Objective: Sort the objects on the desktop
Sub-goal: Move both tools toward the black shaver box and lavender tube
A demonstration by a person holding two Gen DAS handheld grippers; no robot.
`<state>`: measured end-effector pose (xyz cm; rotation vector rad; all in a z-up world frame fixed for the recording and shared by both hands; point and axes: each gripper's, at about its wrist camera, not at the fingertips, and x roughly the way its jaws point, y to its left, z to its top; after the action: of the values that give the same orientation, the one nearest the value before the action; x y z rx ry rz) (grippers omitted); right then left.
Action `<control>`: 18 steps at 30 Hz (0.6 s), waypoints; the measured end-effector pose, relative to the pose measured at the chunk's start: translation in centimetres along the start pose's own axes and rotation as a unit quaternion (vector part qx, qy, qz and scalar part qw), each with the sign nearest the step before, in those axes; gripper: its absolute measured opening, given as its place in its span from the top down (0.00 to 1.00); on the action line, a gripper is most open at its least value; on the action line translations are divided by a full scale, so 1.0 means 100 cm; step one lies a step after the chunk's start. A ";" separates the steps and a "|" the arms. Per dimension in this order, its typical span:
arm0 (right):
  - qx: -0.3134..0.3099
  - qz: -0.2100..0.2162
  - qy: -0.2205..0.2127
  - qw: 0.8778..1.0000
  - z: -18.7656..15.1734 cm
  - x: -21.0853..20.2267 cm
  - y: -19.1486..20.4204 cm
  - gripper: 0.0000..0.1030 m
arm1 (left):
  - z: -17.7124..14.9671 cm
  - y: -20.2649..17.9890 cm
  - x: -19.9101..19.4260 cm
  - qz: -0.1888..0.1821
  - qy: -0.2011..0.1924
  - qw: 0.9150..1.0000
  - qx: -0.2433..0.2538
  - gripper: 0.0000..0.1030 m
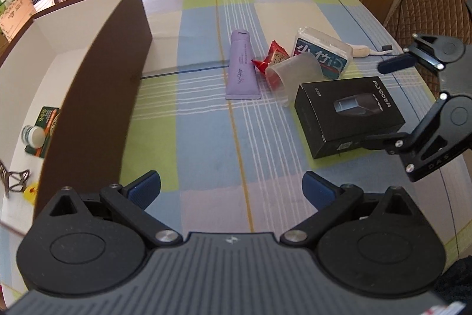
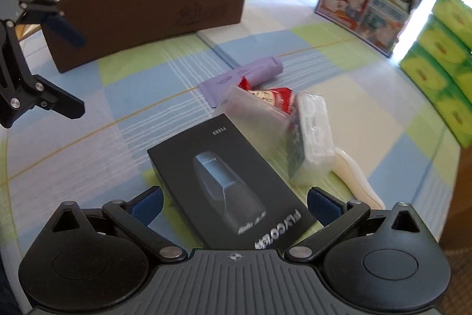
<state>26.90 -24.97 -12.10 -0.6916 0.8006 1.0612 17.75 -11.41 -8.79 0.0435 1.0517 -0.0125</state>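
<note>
**What the views hide or cut off**

The brown box's point(image 1: 97, 84) near wall hides most of its inside; a green packet point(image 1: 44, 120) and a small jar point(image 1: 32, 135) show only partly. The frosted cup point(image 2: 253, 120) and wrapped pack point(image 2: 312, 135) are motion-blurred, their print unreadable. The red snack packet point(image 2: 274, 98) sits half behind the cup. The picture edge cuts off the right tongs point(image 1: 383, 105).

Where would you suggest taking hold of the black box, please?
Across its two long sides, near the end by the right hand-held gripper. The black box lies flat, that end already sits between the open jaws, and the far end crowds the cup.
</note>
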 end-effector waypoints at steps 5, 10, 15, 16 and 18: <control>-0.015 0.015 -0.006 1.000 -0.002 0.005 0.000 0.07 | 0.008 0.000 0.015 -0.002 0.010 1.000 0.010 0.03; -0.017 0.005 -0.009 1.000 -0.004 -0.006 0.013 0.31 | 0.015 0.003 0.027 -0.004 0.020 1.000 0.022 0.04; 0.004 -0.011 -0.009 1.000 -0.009 -0.015 0.014 0.34 | 0.027 0.007 0.040 -0.008 0.025 0.999 0.032 0.04; 0.001 -0.010 -0.007 1.000 -0.010 -0.015 0.013 0.26 | 0.030 0.007 0.042 -0.010 0.026 0.999 0.034 0.04; -0.019 -0.018 0.001 1.000 -0.010 -0.013 0.008 0.12 | 0.035 0.007 0.045 -0.014 0.026 0.999 0.041 0.04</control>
<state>25.55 -26.12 -11.70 -0.7379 0.7692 1.0458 23.03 -10.78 -10.99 0.1035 1.1030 -0.0794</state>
